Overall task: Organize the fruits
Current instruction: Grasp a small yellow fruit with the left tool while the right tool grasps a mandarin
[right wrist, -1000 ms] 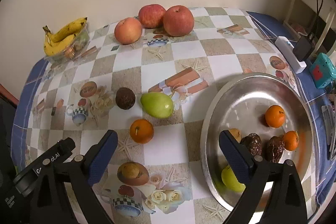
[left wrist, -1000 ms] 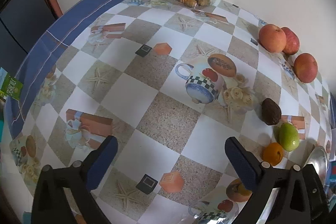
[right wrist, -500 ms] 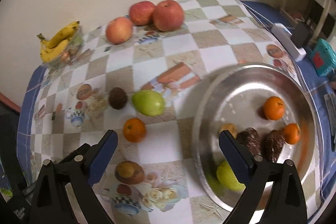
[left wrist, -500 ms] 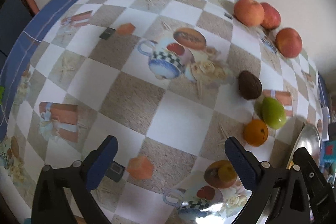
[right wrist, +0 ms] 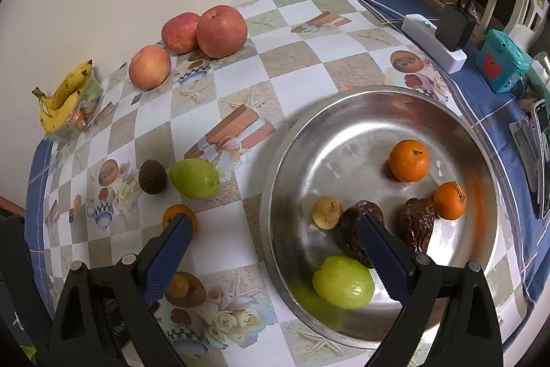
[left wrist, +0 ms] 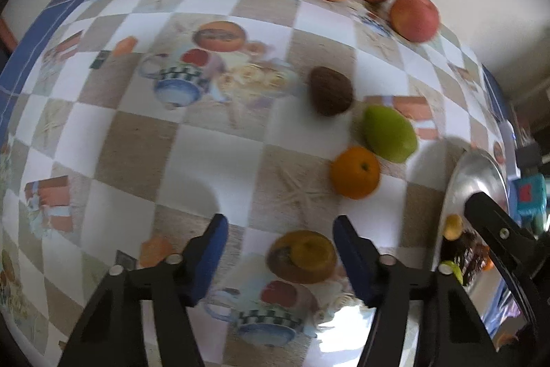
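While the left gripper (left wrist: pixel 278 236) narrows its jaws with nothing between them above the printed tablecloth (left wrist: pixel 144 140), the right gripper (right wrist: pixel 271 236) holds its blue fingers (right wrist: pixel 381 250) spread wide and empty over the near rim of the steel bowl (right wrist: pixel 343 112). Inside the bowl lie six fruits: a green fruit (right wrist: pixel 343 281), two dark wrinkled fruits (right wrist: pixel 357 229), a small yellowish fruit (right wrist: pixel 327 212) and two oranges (right wrist: pixel 409 160). Loose on the cloth, just left of the bowl, sit three more: an orange (left wrist: pixel 355 172), a green fruit (left wrist: pixel 388 133) and a dark brown fruit (left wrist: pixel 330 90), close together. Farther back, three red apples (right wrist: pixel 221 31) rest by the wall, two of them touching. At the far left corner a clear plastic tray (right wrist: pixel 87 105) carries one bunch of bananas (right wrist: pixel 62 98) above some small fruits too blurred to count.
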Demonstrator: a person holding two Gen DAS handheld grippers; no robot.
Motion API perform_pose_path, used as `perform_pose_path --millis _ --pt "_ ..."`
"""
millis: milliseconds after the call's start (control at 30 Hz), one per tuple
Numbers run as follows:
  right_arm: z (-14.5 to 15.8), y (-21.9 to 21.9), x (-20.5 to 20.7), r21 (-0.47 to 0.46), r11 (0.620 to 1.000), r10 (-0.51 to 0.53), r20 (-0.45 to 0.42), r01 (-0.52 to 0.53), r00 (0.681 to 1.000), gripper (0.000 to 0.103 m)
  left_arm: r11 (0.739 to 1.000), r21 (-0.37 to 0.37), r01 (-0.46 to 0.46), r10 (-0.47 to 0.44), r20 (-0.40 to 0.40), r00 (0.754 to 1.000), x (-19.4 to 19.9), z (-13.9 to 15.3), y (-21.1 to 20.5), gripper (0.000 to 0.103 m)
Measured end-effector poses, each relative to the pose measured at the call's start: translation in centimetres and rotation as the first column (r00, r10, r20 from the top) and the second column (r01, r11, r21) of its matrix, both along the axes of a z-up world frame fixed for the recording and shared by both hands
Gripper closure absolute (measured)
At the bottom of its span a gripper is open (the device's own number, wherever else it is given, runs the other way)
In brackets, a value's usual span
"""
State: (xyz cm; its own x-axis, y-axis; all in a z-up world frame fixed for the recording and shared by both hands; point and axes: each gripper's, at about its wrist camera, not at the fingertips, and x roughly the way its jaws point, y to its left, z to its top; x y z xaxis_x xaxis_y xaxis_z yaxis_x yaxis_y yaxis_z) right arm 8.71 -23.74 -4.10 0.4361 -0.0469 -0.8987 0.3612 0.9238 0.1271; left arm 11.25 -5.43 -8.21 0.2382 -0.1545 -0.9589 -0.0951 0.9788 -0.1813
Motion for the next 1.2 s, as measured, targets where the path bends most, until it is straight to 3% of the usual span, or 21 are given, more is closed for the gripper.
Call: perform_pose_path --millis 100,333,467,633,733,1000,1067,1167,1200 --pt "-0.2 0.0 0.1 0.004 1.000 0.002 -0.006 -0.002 1.000 0.006 1.000 -0.007 0.021 -0.021 -0.016 1.000 0.1 -0.4 -0.3 0.054" --pt "-0.2 0.2 0.2 0.005 1.000 0.009 -0.010 -0.009 1.000 0.006 0.998 -0.054 0.038 -0.040 -0.050 0.998 0.3 -1.1 -1.3 0.064" --pt "-0.5 0.1 0.3 0.003 1.000 0.009 -0.019 -0.009 1.000 0.006 0.996 -0.075 0.040 -0.045 -0.066 0.997 -0.1 -1.5 -1.6 0.076" --pt "-0.8 0.1 0.5 -0.001 1.000 0.008 -0.026 -0.008 1.000 0.006 0.994 -0.114 0.004 -0.011 -0.061 0.998 0.3 -1.6 -1.2 0.077" --pt "-0.8 0.3 0.7 -0.002 1.000 0.023 -0.019 -0.023 1.000 0.006 0.995 -0.094 -0.017 0.012 -0.046 0.999 0.5 -1.4 -0.3 0.077" --pt "-0.7 3.0 2.0 -0.030 0.990 0.136 0.021 -0.135 0.991 0.006 0.984 -0.115 -0.135 0.132 -0.026 0.991 1.5 -1.2 3.8 0.077" --pt "-0.9 3.7 2.3 -0.020 0.987 0.163 0.033 -0.162 0.986 0.011 0.978 -0.122 -0.167 0.165 -0.021 0.986 1.7 -1.1 4.9 0.077" --pt "-1.4 5.0 2.9 -0.006 0.975 0.220 0.043 -0.220 0.974 0.032 0.973 -0.116 -0.199 0.198 -0.014 0.980 1.8 -1.1 6.3 0.077" --pt "-1.6 5.4 3.1 -0.006 0.972 0.234 0.041 -0.234 0.971 0.034 0.972 -0.115 -0.207 0.207 -0.012 0.978 1.9 -1.2 6.4 0.077"
